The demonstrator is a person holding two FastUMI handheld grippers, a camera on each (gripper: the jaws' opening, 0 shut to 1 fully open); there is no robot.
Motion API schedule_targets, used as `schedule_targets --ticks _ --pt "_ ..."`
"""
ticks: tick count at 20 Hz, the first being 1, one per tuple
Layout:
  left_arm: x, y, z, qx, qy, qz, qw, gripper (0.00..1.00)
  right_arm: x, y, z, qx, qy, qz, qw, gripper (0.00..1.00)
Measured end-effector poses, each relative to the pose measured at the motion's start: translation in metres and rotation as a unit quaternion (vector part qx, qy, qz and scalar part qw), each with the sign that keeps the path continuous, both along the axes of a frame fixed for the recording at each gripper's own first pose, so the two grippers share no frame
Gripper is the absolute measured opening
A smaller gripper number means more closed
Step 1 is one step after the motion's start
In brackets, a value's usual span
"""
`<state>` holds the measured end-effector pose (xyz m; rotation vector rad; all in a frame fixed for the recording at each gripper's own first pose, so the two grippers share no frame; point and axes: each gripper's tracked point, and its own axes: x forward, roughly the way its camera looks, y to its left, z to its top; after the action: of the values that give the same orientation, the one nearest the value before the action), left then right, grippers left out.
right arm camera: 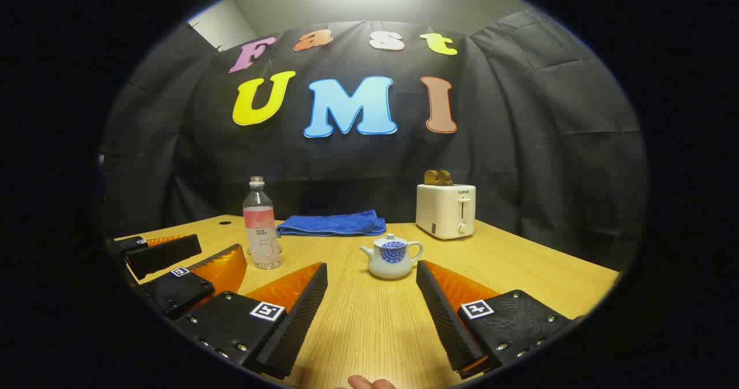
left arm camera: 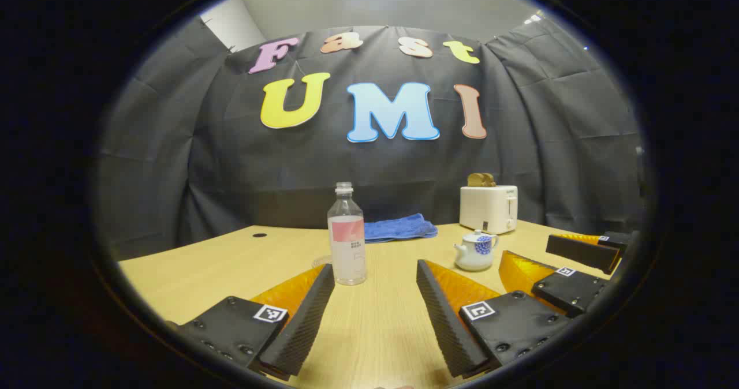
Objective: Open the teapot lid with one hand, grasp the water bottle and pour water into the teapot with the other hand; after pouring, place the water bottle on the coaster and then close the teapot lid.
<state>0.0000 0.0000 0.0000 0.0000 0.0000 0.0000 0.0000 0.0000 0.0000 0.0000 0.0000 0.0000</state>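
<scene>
A clear water bottle (left arm camera: 347,236) with a pink label stands upright on the wooden table (left arm camera: 219,262), just ahead of my left gripper (left arm camera: 375,320), which is open and holds nothing. A clear coaster (left arm camera: 321,260) lies beside the bottle's base. The small white teapot (right arm camera: 391,257) with a blue pattern sits with its lid on, ahead of my right gripper (right arm camera: 372,314), also open and apart from it. In the left gripper view the teapot (left arm camera: 475,251) is to the right, with the right gripper (left arm camera: 568,268) beyond it. The right gripper view shows the bottle (right arm camera: 261,224) and the left gripper (right arm camera: 185,268) at left.
A folded blue towel (right arm camera: 332,224) lies at the back of the table. A white toaster (right arm camera: 446,210) with bread in it stands at the back right. A small dark hole (left arm camera: 260,235) marks the table's far left. A fingertip (right arm camera: 364,383) shows at the bottom edge.
</scene>
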Motion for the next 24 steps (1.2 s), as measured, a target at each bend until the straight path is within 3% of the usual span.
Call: schedule_targets --ticks 18,24 --pt "0.003 -0.001 0.000 0.000 0.000 -0.001 1.000 1.00 0.003 -0.008 0.004 -0.018 -0.010 -0.009 1.000 0.95" --pt "0.028 0.001 0.002 0.016 0.003 -0.008 1.000 1.00 0.023 -0.013 0.011 -0.031 -0.009 -0.005 0.999 0.95"
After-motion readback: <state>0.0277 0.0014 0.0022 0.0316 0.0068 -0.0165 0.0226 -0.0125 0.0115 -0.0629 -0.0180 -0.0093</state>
